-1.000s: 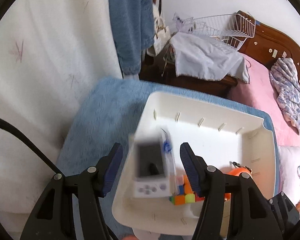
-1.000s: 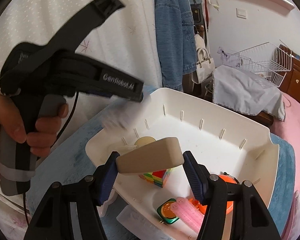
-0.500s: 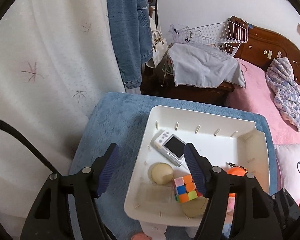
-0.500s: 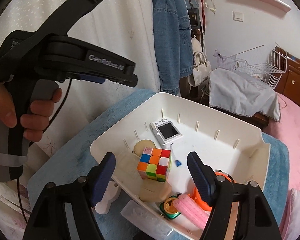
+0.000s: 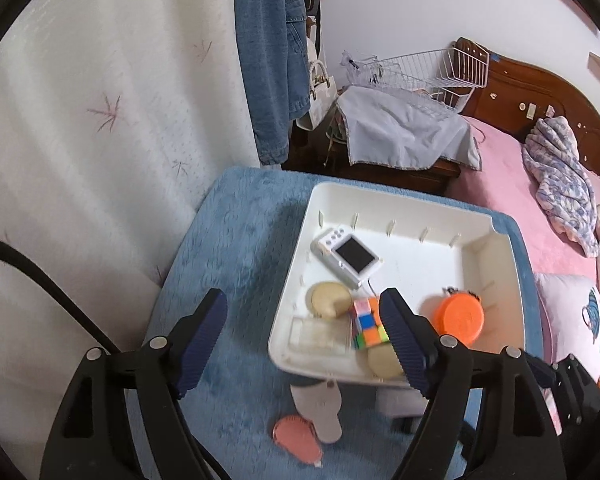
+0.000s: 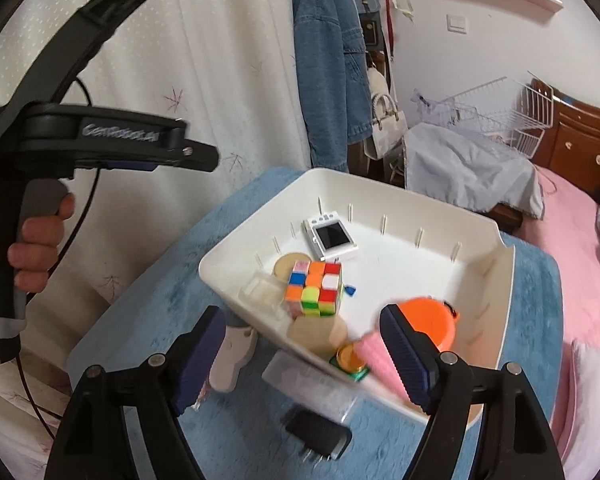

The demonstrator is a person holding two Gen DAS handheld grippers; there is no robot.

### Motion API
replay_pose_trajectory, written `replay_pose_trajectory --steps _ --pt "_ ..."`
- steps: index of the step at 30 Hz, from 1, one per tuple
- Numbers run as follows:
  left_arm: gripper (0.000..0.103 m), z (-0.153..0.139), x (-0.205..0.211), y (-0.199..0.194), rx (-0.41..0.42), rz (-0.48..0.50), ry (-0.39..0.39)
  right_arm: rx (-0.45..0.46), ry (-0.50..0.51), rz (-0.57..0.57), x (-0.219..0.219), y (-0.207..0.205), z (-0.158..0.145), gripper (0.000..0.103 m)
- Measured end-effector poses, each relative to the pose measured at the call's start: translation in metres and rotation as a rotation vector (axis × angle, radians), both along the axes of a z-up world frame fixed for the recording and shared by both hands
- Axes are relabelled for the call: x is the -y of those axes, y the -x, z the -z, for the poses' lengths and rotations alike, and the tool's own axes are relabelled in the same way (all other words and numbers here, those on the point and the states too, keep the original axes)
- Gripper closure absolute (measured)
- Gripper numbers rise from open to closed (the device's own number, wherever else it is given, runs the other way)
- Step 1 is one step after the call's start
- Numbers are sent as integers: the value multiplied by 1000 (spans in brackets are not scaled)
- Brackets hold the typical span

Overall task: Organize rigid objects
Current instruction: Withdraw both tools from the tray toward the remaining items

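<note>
A white bin [image 5: 496, 264] [image 6: 496, 280] sits on a blue fluffy cover [image 5: 236, 240]. In it lie a small white game console [image 5: 350, 254] [image 6: 332, 238], a colourful puzzle cube [image 5: 366, 322] [image 6: 314, 288], a beige sponge [image 6: 316, 330], a round tan disc [image 5: 330, 299], an orange round case [image 5: 458, 316] [image 6: 432, 322], a pink roller [image 6: 374, 356] and a clear box [image 5: 320, 334]. My left gripper [image 5: 304, 336] is open and empty, raised above the bin's near-left corner. My right gripper [image 6: 302, 354] is open and empty above the bin's near edge.
On the cover outside the bin lie a pale paddle-shaped piece [image 5: 320, 408] [image 6: 232, 356], a pink brush [image 5: 298, 440], a clear lidded box [image 6: 312, 384] and a black plug adapter [image 6: 320, 436]. White curtain on the left, denim jacket [image 5: 272, 60] behind, pink bed [image 5: 540, 208] on the right.
The left gripper let the game console drop into the bin and the right let go of the beige sponge. Both have since pulled back and up, open.
</note>
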State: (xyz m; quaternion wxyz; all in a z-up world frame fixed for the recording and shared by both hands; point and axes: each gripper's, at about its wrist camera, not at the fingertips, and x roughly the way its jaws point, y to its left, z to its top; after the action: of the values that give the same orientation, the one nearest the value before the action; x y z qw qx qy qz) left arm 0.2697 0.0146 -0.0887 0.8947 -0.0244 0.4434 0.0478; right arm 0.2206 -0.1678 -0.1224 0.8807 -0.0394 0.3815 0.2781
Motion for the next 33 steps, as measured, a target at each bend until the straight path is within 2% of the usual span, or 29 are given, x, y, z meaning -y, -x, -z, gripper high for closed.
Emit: replay_pose_trajectory --steps 13,19,25,33 --pt "22 36 -19 42 -120 33 36 -39 102 36 2 44 11 23" --pt "22 57 -27 51 -189 84 35 -85 105 82 1 59 18 23" --pt "20 79 -29 51 -276 186 31 -118 93 156 -9 65 27 23" --pt "20 113 -20 44 -412 364 21 -125 -2 339 -14 65 37 21"
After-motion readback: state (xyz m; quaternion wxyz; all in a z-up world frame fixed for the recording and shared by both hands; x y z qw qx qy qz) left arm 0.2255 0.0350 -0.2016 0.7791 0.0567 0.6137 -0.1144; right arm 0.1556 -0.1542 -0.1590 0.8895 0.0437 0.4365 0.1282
